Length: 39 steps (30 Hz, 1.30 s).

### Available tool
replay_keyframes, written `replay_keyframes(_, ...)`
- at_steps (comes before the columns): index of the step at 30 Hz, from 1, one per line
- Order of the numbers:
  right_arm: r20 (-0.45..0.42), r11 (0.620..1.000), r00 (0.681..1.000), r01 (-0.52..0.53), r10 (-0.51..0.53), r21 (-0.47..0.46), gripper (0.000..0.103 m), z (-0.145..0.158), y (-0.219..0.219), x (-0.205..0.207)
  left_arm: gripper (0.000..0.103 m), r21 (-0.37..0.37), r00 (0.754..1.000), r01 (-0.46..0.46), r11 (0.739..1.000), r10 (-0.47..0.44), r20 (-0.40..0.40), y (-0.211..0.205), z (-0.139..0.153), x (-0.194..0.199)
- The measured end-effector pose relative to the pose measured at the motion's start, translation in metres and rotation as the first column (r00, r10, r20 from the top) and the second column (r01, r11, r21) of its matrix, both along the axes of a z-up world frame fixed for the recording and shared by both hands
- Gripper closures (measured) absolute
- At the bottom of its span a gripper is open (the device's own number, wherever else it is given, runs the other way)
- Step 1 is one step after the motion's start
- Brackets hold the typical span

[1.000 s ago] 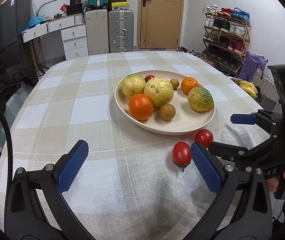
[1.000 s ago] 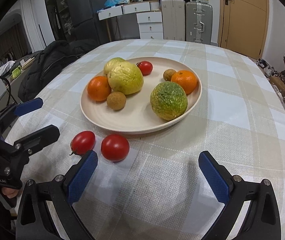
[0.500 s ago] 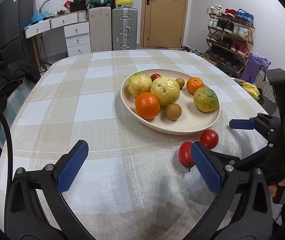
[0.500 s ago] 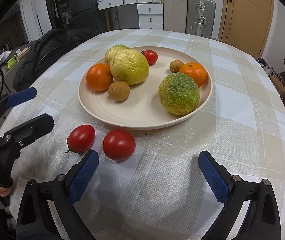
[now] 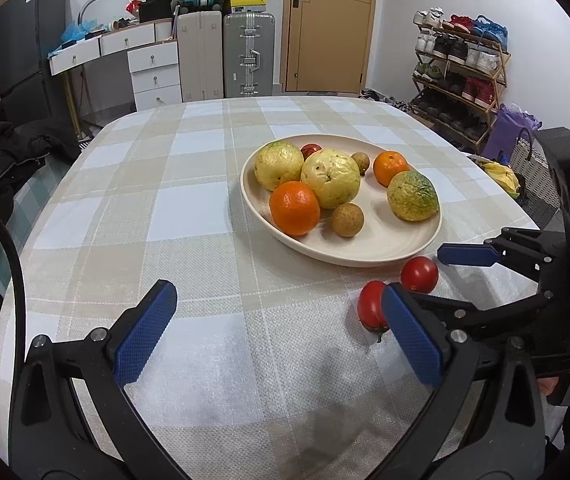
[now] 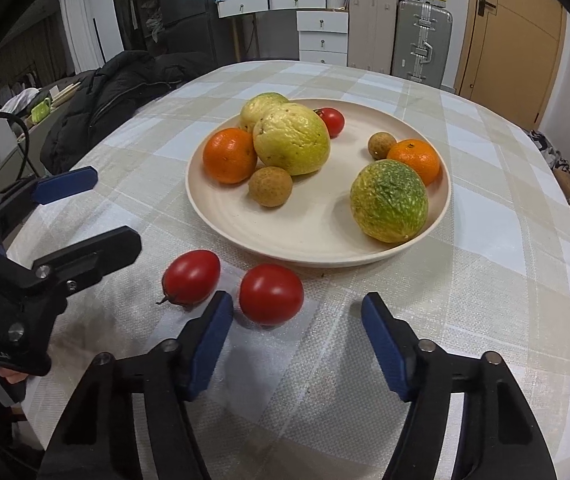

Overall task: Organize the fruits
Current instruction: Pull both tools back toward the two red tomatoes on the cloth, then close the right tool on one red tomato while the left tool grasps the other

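In the left wrist view, the left gripper point(image 5: 281, 330) spreads wide over bare checked cloth on the counter point(image 5: 189, 212), and its right finger hides part of the oblong tomato point(image 5: 371, 307). The round tomato point(image 5: 419, 274) lies just beyond it, close to the near rim of the plate point(image 5: 369, 254). On the plate, a small red tomato point(image 5: 311, 150) is mostly hidden behind two pale yellow guavas point(image 5: 329, 178), and a small brown fruit point(image 5: 361, 159) at the far side is partly covered too.

In the right wrist view, the right gripper point(image 6: 297, 338) is open, empty, with its left finger between the two loose tomatoes and the round one point(image 6: 271, 294) just inside the gap; I cannot tell whether the finger touches it. The mottled green-yellow fruit point(image 6: 389, 201) partly covers an orange point(image 6: 415, 160) behind it.

Compared with half a second ago, the right gripper has closed in on the round tomato and its opening has narrowed, while the left gripper has stayed wide.
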State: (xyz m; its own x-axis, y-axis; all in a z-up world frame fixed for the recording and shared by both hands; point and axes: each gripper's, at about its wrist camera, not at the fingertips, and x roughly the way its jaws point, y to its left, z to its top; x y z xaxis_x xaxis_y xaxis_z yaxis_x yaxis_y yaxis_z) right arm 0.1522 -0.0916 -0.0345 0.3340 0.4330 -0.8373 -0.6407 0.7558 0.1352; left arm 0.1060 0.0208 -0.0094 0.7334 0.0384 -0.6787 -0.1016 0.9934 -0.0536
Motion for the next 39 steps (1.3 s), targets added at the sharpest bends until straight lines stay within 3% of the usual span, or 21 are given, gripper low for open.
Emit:
replay_keyframes(8,-0.004,0.999,1.000,-0.030,0.030,0.025,0.057,0.002,0.003,-0.006,0.001,0.001,1.000,0.008,1.000,-0.008,-0.005,-0.002,-0.001,0.000)
replay_keyframes(13,-0.004,0.999,1.000,-0.027,0.027,0.033,0.058,0.002,0.003,-0.005,0.001,0.005,1.000,0.014,1.000,-0.014,-0.006,-0.004,-0.002,0.000)
replay_keyframes(17,0.001,0.999,1.000,-0.030,0.030,0.034,0.070,0.002,0.003,-0.004,0.001,0.004,1.000,0.016,1.000,-0.016,-0.012,-0.004,-0.002,0.000)
replay_keyframes(28,0.017,0.997,0.999,-0.050,0.049,0.052,0.071,0.010,-0.004,-0.008,0.001,0.012,0.999,0.028,1.000,-0.028,-0.022,-0.008,-0.003,0.000)
replay_keyframes(39,0.039,0.993,0.999,-0.020,0.016,0.113,0.071,0.033,-0.026,-0.007,0.001,-0.011,0.988,0.106,0.994,-0.107,-0.111,-0.025,-0.017,0.009)
